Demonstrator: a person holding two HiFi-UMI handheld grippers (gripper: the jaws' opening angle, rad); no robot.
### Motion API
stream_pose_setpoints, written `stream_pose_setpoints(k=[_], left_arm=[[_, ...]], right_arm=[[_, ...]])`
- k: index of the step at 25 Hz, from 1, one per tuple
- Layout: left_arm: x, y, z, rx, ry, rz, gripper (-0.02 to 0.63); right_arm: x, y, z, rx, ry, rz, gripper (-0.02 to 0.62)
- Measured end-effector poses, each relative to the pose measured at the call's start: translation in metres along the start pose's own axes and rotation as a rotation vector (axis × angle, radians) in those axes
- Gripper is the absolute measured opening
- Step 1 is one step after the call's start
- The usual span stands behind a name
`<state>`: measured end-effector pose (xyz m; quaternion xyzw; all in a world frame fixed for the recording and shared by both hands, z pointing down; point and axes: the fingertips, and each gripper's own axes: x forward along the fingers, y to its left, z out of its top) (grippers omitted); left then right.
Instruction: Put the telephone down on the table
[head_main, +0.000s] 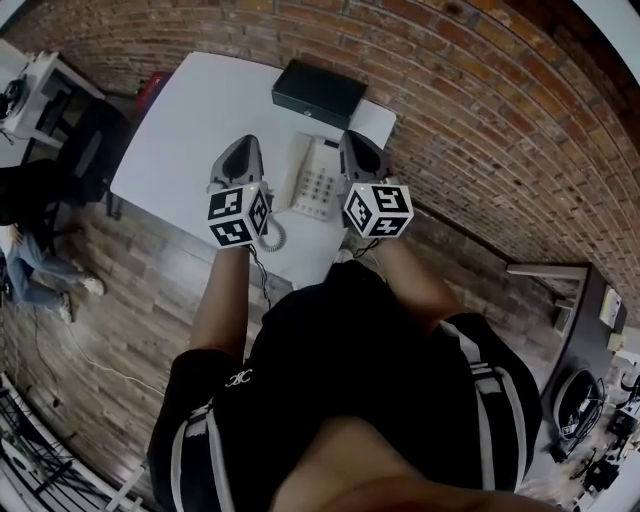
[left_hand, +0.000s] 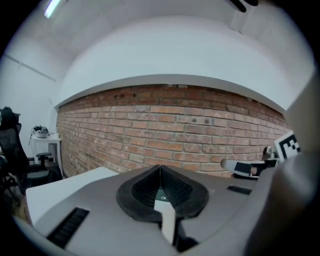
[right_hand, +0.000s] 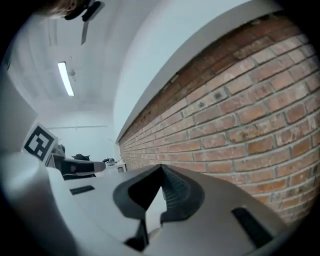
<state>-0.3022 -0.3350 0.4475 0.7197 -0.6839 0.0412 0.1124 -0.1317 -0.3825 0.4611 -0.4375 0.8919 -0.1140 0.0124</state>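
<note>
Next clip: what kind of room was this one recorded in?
Probably an office or workroom: a desk telephone sits on a white table, with a black office chair beside it, bare brick walls, and another desk at the edge.

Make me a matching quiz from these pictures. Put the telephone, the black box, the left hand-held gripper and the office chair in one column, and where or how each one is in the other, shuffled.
Things:
1. telephone
2. black box
3. left hand-held gripper
4. office chair

Places and states:
A. on the floor, left of the table
B. jaws shut, nothing between them
C. at the table's far edge, beyond the telephone
D. lying on the table, keypad up

Pairs: 1-D, 2-C, 3-B, 4-A.
</note>
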Motion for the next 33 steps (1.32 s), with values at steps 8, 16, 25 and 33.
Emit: stream_pose_setpoints(k=[8,16,25,33], left_arm=[[-0.035,-0.024,0.010,0.018,-0.066,0.015,0.008],[-0.044,-0.038,0.012,0.002,-0.067,-0.006,0.008],[-0.050,-0.041,0.013,-0.007,-0.064,-0.004,0.008],[-0.052,-0.047,0.012,0.002,-0.061,-0.008,0.008]], right_arm=[[-0.026,0.015,0.029,-0.030,-0.065,-0.011,-0.002],[-0.039,0.024,0.038,-0.039,-0.099,0.004,-0.002],[-0.048,0.032,0.033,-0.060,-0.092,0.013,-0.002],[-0.049,0.026,0.022,-0.046,-0.056,0.006,-0.002]])
